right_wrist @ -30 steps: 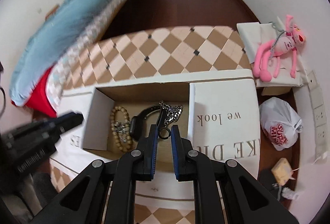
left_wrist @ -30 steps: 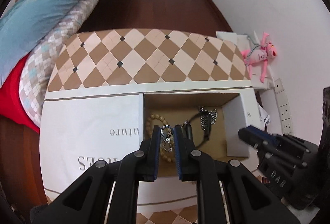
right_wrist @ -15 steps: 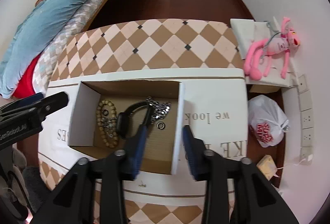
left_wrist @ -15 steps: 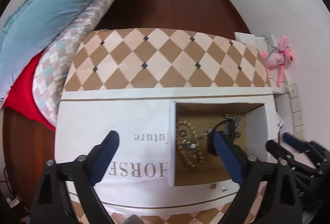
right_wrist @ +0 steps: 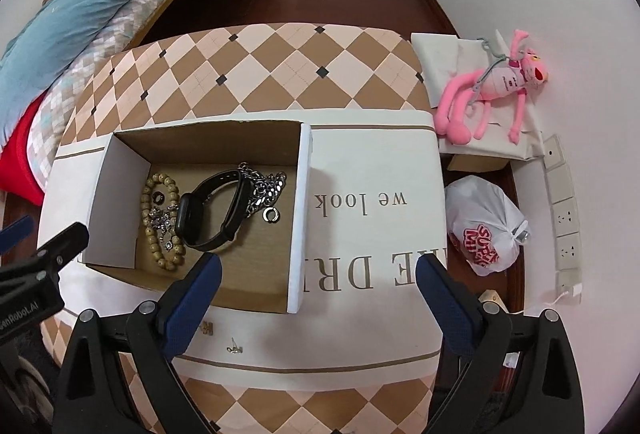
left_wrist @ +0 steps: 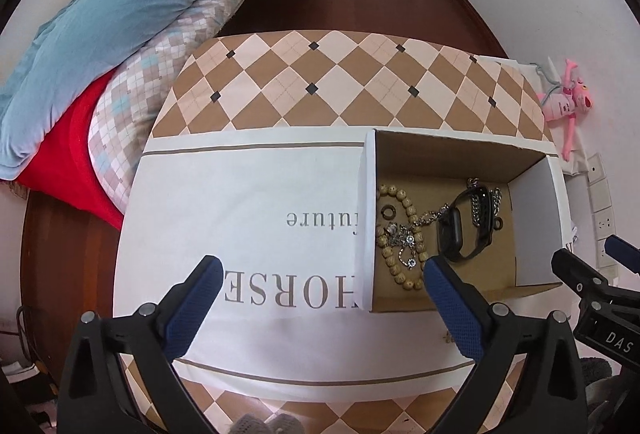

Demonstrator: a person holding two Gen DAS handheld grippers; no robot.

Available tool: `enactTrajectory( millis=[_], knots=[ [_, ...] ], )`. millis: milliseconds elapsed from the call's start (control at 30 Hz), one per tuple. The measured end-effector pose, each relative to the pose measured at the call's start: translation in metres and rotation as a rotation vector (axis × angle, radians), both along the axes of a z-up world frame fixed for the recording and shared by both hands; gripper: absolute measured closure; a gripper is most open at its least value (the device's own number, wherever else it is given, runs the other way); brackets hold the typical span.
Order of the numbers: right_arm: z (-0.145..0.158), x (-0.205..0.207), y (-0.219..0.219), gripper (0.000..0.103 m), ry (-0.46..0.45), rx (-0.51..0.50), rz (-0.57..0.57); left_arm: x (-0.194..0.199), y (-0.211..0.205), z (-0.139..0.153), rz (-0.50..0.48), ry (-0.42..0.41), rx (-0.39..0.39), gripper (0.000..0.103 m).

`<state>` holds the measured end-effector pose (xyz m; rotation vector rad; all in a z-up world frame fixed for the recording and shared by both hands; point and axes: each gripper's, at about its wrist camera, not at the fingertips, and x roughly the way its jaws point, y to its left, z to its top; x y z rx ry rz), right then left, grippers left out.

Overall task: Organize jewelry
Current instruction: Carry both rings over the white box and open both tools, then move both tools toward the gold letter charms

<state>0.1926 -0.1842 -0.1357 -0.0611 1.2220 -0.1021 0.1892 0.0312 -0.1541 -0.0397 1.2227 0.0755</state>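
An open cardboard box [right_wrist: 304,202] [left_wrist: 366,206] sits on a white printed cloth. Inside lie a wooden bead bracelet [right_wrist: 160,222] [left_wrist: 404,234], a black watch [right_wrist: 212,210] [left_wrist: 460,230], a silver chain [right_wrist: 268,186] [left_wrist: 486,200], a small silver ring [right_wrist: 271,215] and a sparkly pendant [left_wrist: 402,238]. A small earring [right_wrist: 235,348] lies on the cloth in front of the box. My left gripper [left_wrist: 320,298] is open and empty, above the cloth left of the box. My right gripper [right_wrist: 318,294] is open and empty, above the box's near right corner.
The checkered table [right_wrist: 260,74] carries the cloth. A pink plush toy [right_wrist: 496,90] and a white plastic bag [right_wrist: 484,226] are at the right by the wall. A bed with a blue quilt [left_wrist: 112,10] is at the left.
Both grippers opened, let small jewelry pieces drop into the box, and pulled up and back. The ring now lies in the box by the chain.
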Motion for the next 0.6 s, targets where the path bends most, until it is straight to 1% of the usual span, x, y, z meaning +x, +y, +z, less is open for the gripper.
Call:
enactTrajectory(
  millis=[167, 267, 333, 467, 600],
  knots=[
    [0.008, -0.007, 0.002, 0.004, -0.027, -0.007, 0.002, -0.008, -0.006, 0.009, -0.008, -0.028, 0.001, 0.001],
    [0.018, -0.014, 0.003, 0.004, -0.055, -0.006, -0.005, -0.017, -0.009, 0.020, -0.006, -0.072, 0.017, 0.001],
    [0.026, -0.020, 0.004, 0.004, -0.078, -0.008, -0.006, -0.023, -0.009, 0.027, 0.000, -0.093, 0.029, 0.001],
    [0.042, -0.033, 0.006, 0.004, -0.120, -0.020, -0.005, -0.034, -0.008, 0.041, 0.012, -0.122, 0.027, 0.001],
    [0.059, -0.048, 0.008, 0.004, -0.166, -0.023, -0.007, -0.049, -0.011, 0.060, 0.004, -0.163, 0.029, 0.001]
  ],
)
